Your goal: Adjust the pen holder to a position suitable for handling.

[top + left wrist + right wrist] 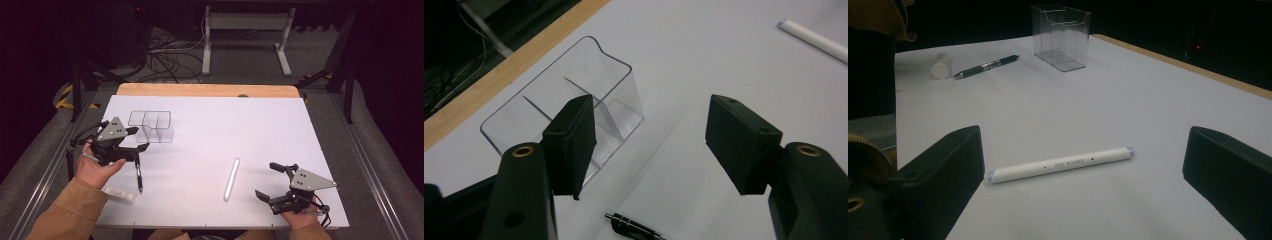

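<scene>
Black pen (138, 175) lies flat, long axis running near-to-far.

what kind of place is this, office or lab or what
Most likely a lab or test room set up for recording. A white-topped table stands on grey carpet, loose cables trail over the floor behind it, and a bare metal stand sits against dark surroundings.

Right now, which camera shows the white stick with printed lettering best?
The right gripper view: the white stick with printed lettering lies close, whole, lettering visible. The high view shows it small; the left gripper view catches one end.
</scene>
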### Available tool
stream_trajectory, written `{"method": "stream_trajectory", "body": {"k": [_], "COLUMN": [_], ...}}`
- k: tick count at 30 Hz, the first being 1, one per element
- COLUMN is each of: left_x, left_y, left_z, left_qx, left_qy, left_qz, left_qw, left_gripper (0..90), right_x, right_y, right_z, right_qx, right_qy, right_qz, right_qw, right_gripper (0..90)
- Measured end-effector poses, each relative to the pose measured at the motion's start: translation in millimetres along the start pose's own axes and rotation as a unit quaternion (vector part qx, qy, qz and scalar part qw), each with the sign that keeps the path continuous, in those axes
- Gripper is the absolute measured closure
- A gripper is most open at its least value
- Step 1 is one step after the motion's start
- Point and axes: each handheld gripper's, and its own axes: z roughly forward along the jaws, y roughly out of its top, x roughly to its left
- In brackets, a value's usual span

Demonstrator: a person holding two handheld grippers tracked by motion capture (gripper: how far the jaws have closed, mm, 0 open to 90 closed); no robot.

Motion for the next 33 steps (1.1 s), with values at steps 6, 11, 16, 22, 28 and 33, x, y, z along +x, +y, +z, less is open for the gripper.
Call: {"method": "stream_trajectory", "body": {"k": [6, 11, 16, 22, 28, 33], "left_x": [14.3, 23.8, 29.1, 36.3, 40.6, 44.3], "left_y": [1.1, 4.2, 5.8, 7.6, 7.4, 6.4], "left_z": [9.6, 16.8, 21.6, 26.8, 31.8, 38.8], "left_qx": [0.032, 0.041, 0.053, 0.058, 0.065, 0.081], "left_qy": [-0.013, -0.009, -0.003, 0.000, 0.010, 0.014], "left_qz": [-0.001, 0.000, 0.005, 0.011, 0.021, 0.025], "left_qw": [0.9994, 0.9991, 0.9986, 0.9983, 0.9976, 0.9963], "left_gripper": [38.4, 38.2, 38.5, 39.1, 40.8, 43.0], "right_x": [0.2, 0.3, 0.4, 0.3, 0.4, -0.2], "right_y": [-0.1, -0.2, -0.3, -0.4, -0.3, -0.5], "right_z": [0.2, 0.8, 0.9, 0.7, 0.6, 0.9], "right_qx": [-0.002, 0.000, 0.000, 0.000, 0.000, 0.001], "right_qy": [0.002, 0.004, 0.004, 0.005, 0.007, 0.008], "right_qz": [-0.002, -0.002, -0.002, -0.003, -0.004, -0.004], "right_qw": [1.0000, 1.0000, 1.0000, 1.0000, 1.0000, 1.0000], "right_gripper": [3.7, 3.6, 3.7, 3.6, 3.7, 3.6]}}
